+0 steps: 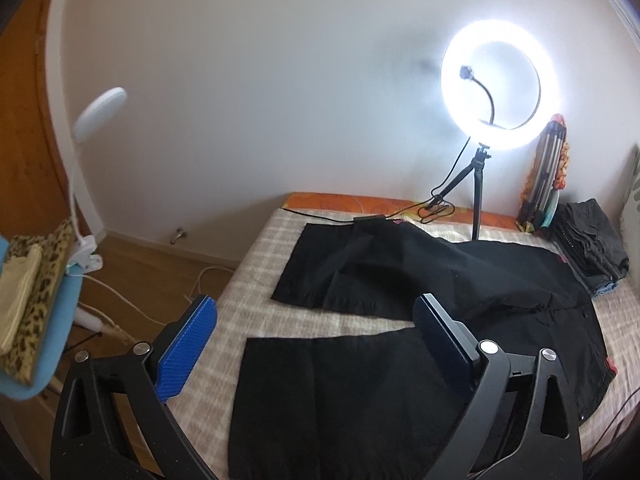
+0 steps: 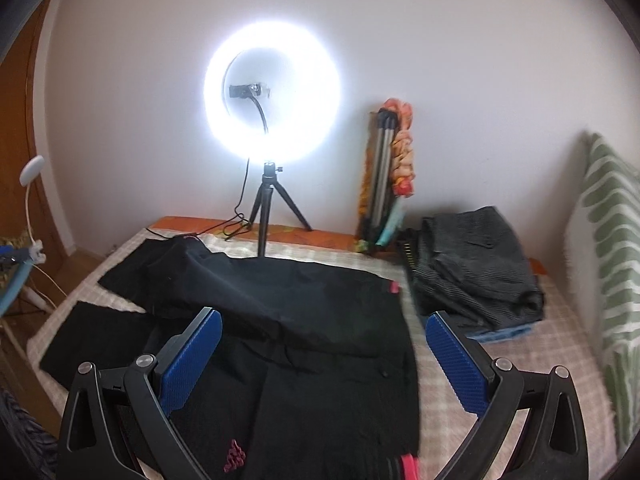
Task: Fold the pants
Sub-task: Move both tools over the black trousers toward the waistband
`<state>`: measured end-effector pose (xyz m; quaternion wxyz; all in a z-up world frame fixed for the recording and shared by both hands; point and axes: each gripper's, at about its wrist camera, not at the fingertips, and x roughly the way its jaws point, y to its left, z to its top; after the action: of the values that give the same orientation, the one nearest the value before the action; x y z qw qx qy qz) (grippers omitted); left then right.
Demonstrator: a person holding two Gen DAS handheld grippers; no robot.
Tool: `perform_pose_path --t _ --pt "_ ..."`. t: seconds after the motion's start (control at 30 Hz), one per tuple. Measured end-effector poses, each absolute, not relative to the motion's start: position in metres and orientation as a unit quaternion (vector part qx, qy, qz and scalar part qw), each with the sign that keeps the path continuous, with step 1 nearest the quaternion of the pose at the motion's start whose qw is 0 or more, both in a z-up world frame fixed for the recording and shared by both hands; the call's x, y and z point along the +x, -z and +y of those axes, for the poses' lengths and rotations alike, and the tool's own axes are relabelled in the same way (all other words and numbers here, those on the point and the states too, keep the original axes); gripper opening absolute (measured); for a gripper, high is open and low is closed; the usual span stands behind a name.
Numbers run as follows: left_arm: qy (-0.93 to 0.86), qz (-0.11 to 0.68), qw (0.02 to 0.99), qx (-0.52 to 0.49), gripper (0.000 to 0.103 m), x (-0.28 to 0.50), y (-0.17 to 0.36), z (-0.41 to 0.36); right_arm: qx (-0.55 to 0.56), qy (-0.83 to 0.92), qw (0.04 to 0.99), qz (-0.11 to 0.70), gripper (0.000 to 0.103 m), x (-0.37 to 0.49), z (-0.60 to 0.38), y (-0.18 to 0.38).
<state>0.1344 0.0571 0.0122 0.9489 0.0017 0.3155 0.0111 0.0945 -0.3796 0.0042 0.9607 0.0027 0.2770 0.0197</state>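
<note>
Black pants (image 1: 400, 280) lie spread on the checked bed (image 1: 260, 276), legs pointing left, waist at the right. The two legs lie apart with a strip of bed between them. My left gripper (image 1: 316, 320) is open and empty, above the near leg (image 1: 340, 392). In the right wrist view the pants (image 2: 304, 320) show with the waistband and a pink logo (image 2: 234, 456) near the camera. My right gripper (image 2: 324, 332) is open and empty, above the waist end.
A lit ring light (image 2: 272, 92) on a tripod stands at the bed's far edge, its cable by the far leg. A stack of folded dark clothes (image 2: 472, 268) lies at the right. A green striped pillow (image 2: 612, 272) stands far right. A blue chair (image 1: 48, 320) stands left.
</note>
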Motion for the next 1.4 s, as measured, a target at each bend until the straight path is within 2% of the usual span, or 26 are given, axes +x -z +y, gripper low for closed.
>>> perform_pose_path --t 0.3,0.53,0.73,1.1,1.4 --pt "0.016 0.344 0.938 0.042 0.094 0.19 -0.004 0.03 -0.047 -0.086 0.947 0.305 0.101 0.173 -0.379 0.003" --pt "0.04 0.363 0.929 0.063 0.093 0.234 0.004 0.001 -0.065 -0.141 0.922 0.356 0.092 0.255 -0.377 0.024" --pt "0.049 0.382 0.921 0.061 0.093 0.274 0.016 -0.014 -0.085 -0.185 0.892 0.404 0.087 0.325 -0.37 0.058" --pt "0.069 0.434 0.895 0.079 0.085 0.329 0.071 -0.041 -0.129 -0.243 0.837 0.472 0.087 0.412 -0.344 0.134" --pt "0.089 0.471 0.873 0.094 0.082 0.352 0.118 -0.066 -0.18 -0.26 0.804 0.504 0.088 0.436 -0.327 0.173"
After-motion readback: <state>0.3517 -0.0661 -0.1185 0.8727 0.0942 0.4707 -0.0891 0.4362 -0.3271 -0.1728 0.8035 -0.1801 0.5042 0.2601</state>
